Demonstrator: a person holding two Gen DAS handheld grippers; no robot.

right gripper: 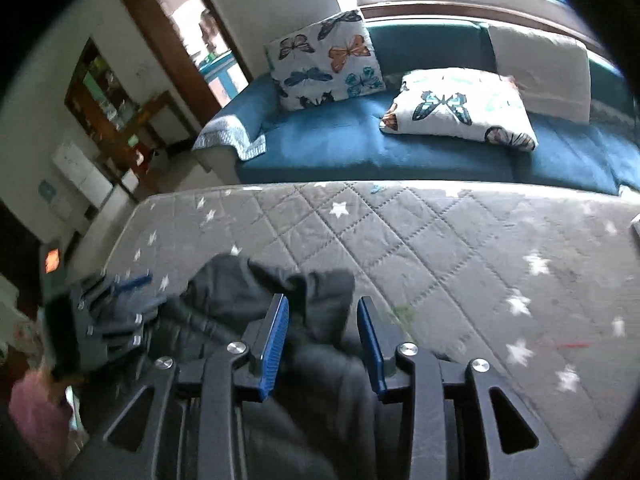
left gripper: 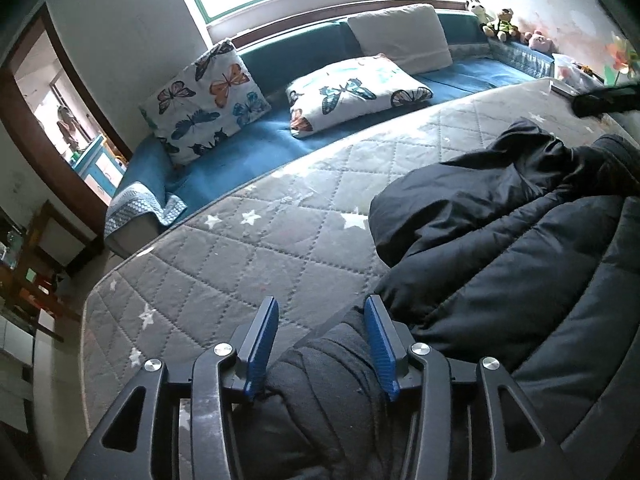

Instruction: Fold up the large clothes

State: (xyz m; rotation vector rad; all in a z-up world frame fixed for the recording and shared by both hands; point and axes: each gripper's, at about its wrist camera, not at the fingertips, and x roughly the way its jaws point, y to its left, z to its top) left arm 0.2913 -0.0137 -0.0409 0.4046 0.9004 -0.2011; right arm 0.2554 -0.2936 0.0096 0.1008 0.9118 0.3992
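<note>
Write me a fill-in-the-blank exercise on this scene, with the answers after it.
1. The black jacket lies on a grey quilted mattress printed with white ____.
2. The two patterned pillows on the blue sofa show ____.
3. The pads on the left gripper are coloured ____.
4. Soft toys sit under the ____.

Answers: stars; butterflies; blue; window

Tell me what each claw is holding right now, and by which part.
Neither holds anything firmly. The left claw stands open around the black jacket at a bunched edge. The right claw stands open with jacket fabric lying between its pads.
</note>
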